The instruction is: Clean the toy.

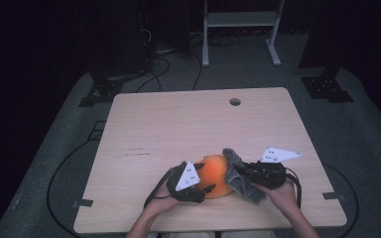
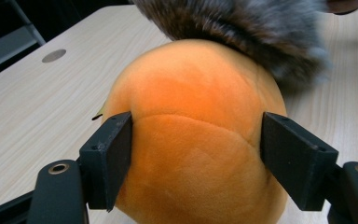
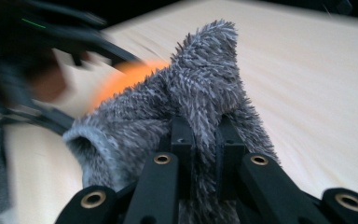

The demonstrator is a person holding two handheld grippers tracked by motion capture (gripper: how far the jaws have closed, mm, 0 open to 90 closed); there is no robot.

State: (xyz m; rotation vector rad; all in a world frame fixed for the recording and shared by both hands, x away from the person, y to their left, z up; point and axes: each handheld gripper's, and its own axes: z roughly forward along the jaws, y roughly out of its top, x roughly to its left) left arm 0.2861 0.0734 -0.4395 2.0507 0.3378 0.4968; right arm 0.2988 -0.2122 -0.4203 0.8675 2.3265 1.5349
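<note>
Black jaws of my left gripper (image 2: 196,158) clamp the orange plush ball (image 2: 196,140) from both sides, near the table's (image 1: 178,124) front edge, centre-right. It's round, so no real long axis; its seam runs across btwn the pads. Right gripper (image 3: 204,140) is nearly closed, pinching the grey fuzzy cloth (image 3: 191,93), which drapes over the ball's right side w/ one corner sticking up. To wipe well, imo: keep the ball pinned, drag the cloth slowly across the top.
</note>
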